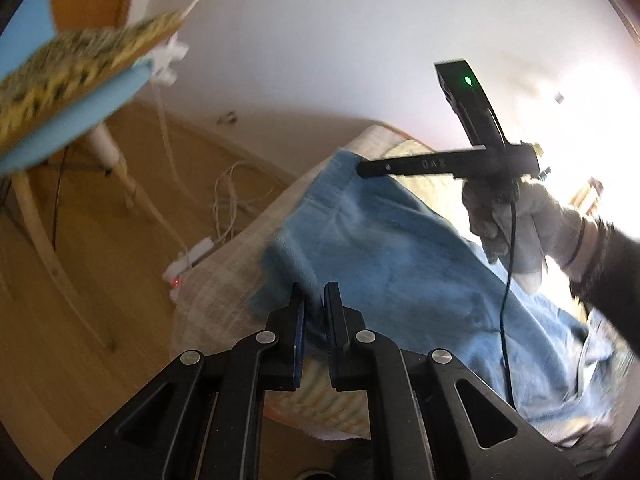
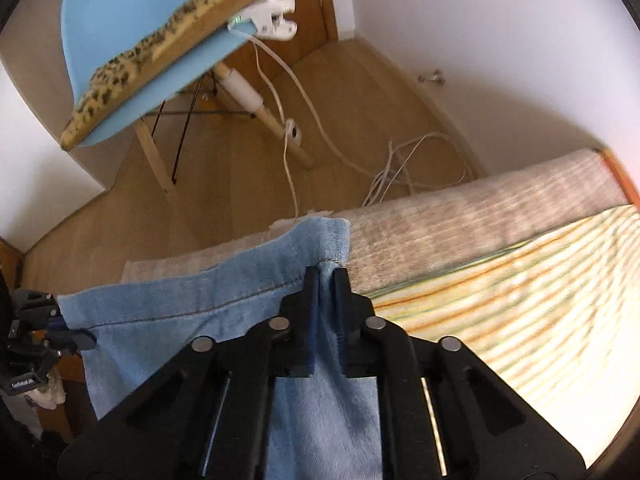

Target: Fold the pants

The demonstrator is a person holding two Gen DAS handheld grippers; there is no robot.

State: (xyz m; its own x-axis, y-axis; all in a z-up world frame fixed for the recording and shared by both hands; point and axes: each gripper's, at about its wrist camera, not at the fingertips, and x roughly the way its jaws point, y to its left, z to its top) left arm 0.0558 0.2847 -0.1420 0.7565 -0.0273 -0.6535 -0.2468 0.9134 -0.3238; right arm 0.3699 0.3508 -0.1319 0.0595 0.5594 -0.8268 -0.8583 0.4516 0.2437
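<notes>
Both my tools are clamped on the pants: left gripper on one corner of the hem edge, right gripper on the other, cloth stretched between them over the bed. I judge I'm mid-fold; next I must carry this edge across evenly and lay it flat.

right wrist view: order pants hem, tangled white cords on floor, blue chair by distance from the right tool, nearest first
1. Pants hem: clamped in the right tool, directly ahead.
2. Tangled white cords: on the floor past the bed edge, ahead and slightly right.
3. Blue chair: farthest, upper left by the door.
</notes>
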